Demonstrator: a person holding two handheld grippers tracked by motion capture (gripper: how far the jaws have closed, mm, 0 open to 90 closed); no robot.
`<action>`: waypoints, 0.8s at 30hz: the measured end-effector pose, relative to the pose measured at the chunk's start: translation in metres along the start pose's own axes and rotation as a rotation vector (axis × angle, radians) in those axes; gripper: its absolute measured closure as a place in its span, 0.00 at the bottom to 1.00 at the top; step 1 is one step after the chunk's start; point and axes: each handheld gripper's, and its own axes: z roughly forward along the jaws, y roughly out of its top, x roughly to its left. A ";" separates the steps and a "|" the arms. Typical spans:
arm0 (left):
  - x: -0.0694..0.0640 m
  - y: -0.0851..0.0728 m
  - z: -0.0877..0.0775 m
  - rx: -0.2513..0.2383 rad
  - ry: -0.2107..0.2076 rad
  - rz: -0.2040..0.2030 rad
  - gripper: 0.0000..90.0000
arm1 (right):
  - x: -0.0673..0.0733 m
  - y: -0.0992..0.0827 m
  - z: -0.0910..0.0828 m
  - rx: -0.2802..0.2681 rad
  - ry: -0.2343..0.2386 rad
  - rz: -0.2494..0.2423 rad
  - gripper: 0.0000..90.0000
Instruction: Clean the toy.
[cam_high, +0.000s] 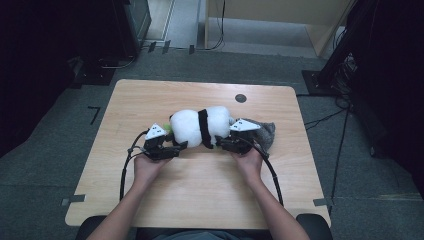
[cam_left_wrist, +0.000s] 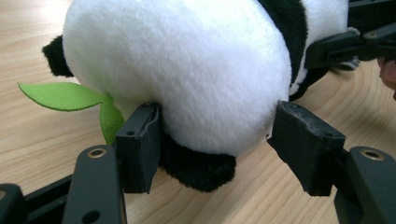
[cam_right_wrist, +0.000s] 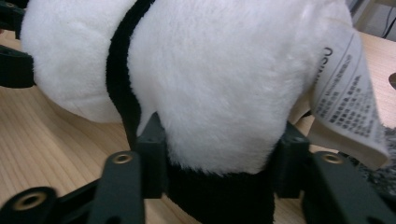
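Observation:
A white and black plush panda (cam_high: 202, 125) lies on its side in the middle of the wooden table (cam_high: 200, 200). A green felt leaf (cam_left_wrist: 65, 95) sticks out at its left end, and a printed label (cam_right_wrist: 345, 93) hangs at its right end. My left gripper (cam_high: 182, 145) holds the left end. In the left gripper view its pads (cam_left_wrist: 140, 144) sit against the white fur (cam_left_wrist: 187, 70) on both sides. My right gripper (cam_high: 222, 142) grips the right end, and the fur (cam_right_wrist: 210, 84) bulges out between its two pads (cam_right_wrist: 152, 154).
A grey cloth (cam_high: 265, 132) lies on the table just right of the panda, partly under the right gripper. A dark round hole (cam_high: 241, 98) sits near the table's far edge. Dark equipment and cables stand on the floor around the table.

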 end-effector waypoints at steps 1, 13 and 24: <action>0.001 0.000 -0.001 0.001 0.004 0.012 0.38 | -0.001 0.001 -0.001 0.002 0.006 0.002 0.60; 0.033 0.003 -0.032 -0.075 0.055 0.025 0.36 | -0.032 0.012 -0.037 -0.021 0.114 -0.011 0.63; 0.028 -0.001 -0.040 -0.076 -0.106 0.094 0.35 | -0.029 0.023 -0.048 -0.088 0.330 -0.091 0.63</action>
